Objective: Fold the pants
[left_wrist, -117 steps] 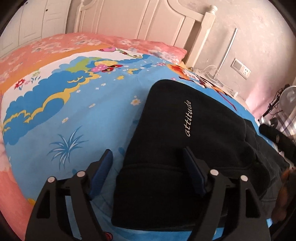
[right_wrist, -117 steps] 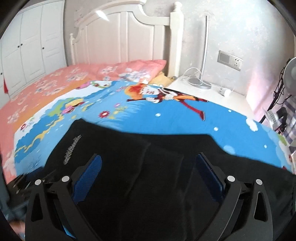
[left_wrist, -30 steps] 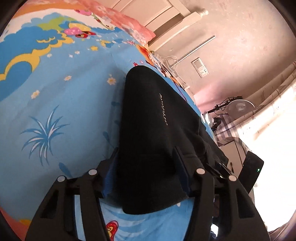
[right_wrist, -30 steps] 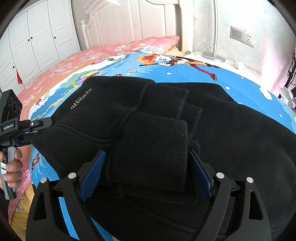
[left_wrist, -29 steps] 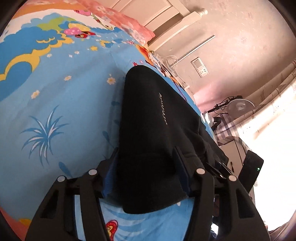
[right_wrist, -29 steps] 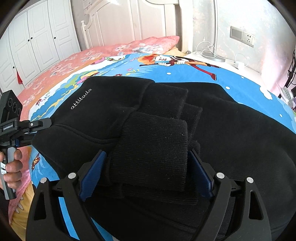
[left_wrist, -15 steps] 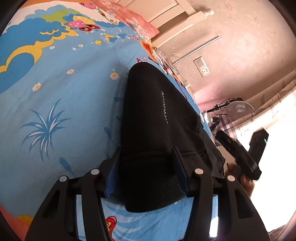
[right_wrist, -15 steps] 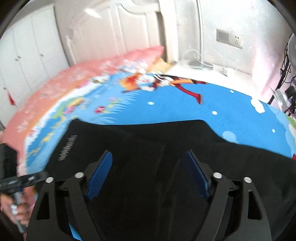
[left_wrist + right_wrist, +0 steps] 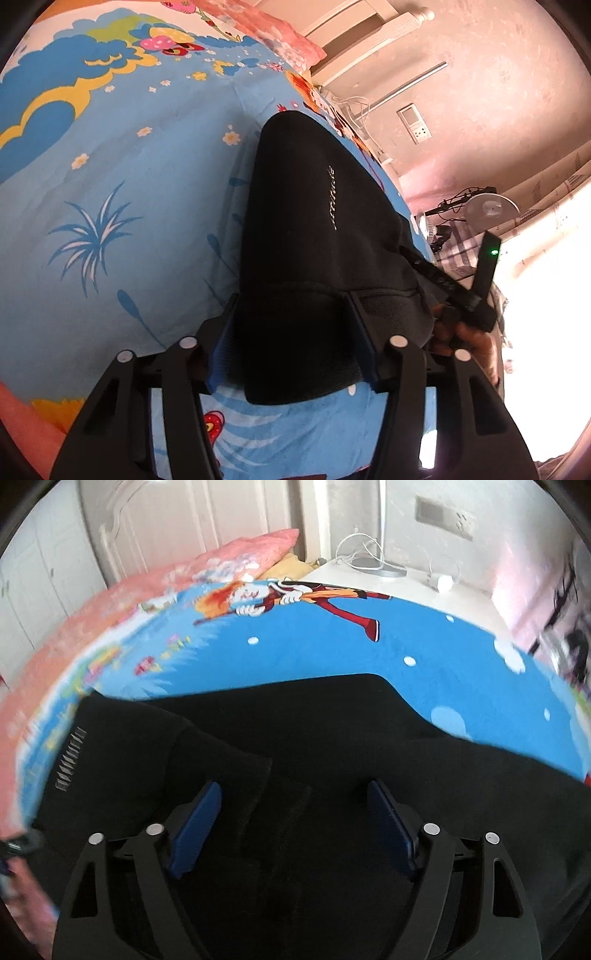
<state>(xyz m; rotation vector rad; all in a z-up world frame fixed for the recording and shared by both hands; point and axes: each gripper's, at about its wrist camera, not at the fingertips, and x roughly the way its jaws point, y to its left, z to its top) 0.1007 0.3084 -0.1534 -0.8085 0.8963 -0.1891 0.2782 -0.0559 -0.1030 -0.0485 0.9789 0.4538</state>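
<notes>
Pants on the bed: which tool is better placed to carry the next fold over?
Left, probably. The left tool already brackets the ribbed end of the black pants, pads against the fabric. The right tool hovers open over the pants' middle, gripping nothing.

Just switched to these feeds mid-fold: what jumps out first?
The black pants dominate both views, lying across the bright blue cartoon bedsheet, with small white lettering running along the fabric. The left gripper has its blue pads either side of the ribbed cuff at the near end. The right gripper hangs open over the dark cloth, gripping nothing.
</notes>
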